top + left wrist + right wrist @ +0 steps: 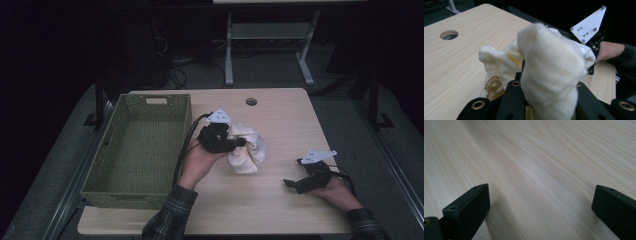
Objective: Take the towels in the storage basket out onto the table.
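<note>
A crumpled cream cloth [246, 147] with a brown stain lies bunched in the middle of the wooden table [280, 115]. My left gripper [235, 142] is shut on it, and in the left gripper view the cloth [551, 67] bulges up between the black jaws and hides their tips. My right gripper [291, 184] rests near the table's right front, apart from the cloth. Its jaws stand wide open in the right gripper view, with bare wood [536, 170] between them. The right gripper's grey plate [589, 23] shows beyond the cloth in the left gripper view.
A green woven basket [95, 180] stands at the table's left side, nothing visible inside. A round cable hole [251, 101] sits near the far edge. Beyond the table, a desk frame and cables stand on the dark floor.
</note>
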Motion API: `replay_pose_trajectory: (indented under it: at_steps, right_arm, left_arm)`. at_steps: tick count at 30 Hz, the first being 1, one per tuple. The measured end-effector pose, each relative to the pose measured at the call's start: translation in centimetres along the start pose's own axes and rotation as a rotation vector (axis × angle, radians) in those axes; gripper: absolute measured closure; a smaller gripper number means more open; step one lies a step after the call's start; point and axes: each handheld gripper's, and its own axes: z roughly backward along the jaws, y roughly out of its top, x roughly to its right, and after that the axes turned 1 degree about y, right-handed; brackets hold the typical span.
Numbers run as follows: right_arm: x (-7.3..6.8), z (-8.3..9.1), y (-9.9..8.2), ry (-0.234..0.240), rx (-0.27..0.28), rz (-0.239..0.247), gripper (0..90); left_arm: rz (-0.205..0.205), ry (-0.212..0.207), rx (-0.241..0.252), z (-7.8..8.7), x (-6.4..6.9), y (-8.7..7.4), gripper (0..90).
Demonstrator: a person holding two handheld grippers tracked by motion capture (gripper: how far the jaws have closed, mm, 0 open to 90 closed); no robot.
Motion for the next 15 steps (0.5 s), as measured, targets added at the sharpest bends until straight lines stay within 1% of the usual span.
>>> replay_pose_trajectory:
  at_steps: [1, 3, 5, 7, 9, 11, 14, 15]
  right_arm:
    - [0.0, 0.0, 0.0, 0.0, 0.0, 0.0, 1.3]
    - [0.0, 0.0, 0.0, 0.0, 0.0, 0.0, 1.3]
    - [0.0, 0.0, 0.0, 0.0, 0.0, 0.0, 1.3]
    - [0.0, 0.0, 0.0, 0.0, 0.0, 0.0, 1.3]
    - [0.0, 0.0, 0.0, 0.0, 0.0, 0.0, 1.3]
    - [0.0, 0.0, 0.0, 0.0, 0.0, 0.0, 1.3]
    - [0.0, 0.0, 0.0, -0.001, 0.0, 0.0, 1.3]
    - [0.0, 0.0, 0.0, -0.001, 0.0, 0.0, 1.3]
  left_arm:
    - [0.011, -0.001, 0.005, -0.4, 0.1, -0.2, 76.5]
    - [0.008, -0.001, -0.001, -0.6, 0.1, -0.3, 76.4]
    - [0.006, 0.0, -0.017, -1.6, 0.3, -0.7, 76.5]
    - [-0.001, 0.0, -0.02, -1.8, 0.4, -0.8, 76.5]
    - [0.0, -0.012, -0.027, -2.5, 0.6, -1.0, 76.5]
    - [0.0, -0.023, -0.038, -3.2, 0.7, -1.4, 76.5]
    - [-0.002, -0.027, -0.07, -4.4, 0.9, -2.0, 76.4]
    - [-0.002, -0.027, -0.07, -4.4, 0.9, -2.0, 76.4]
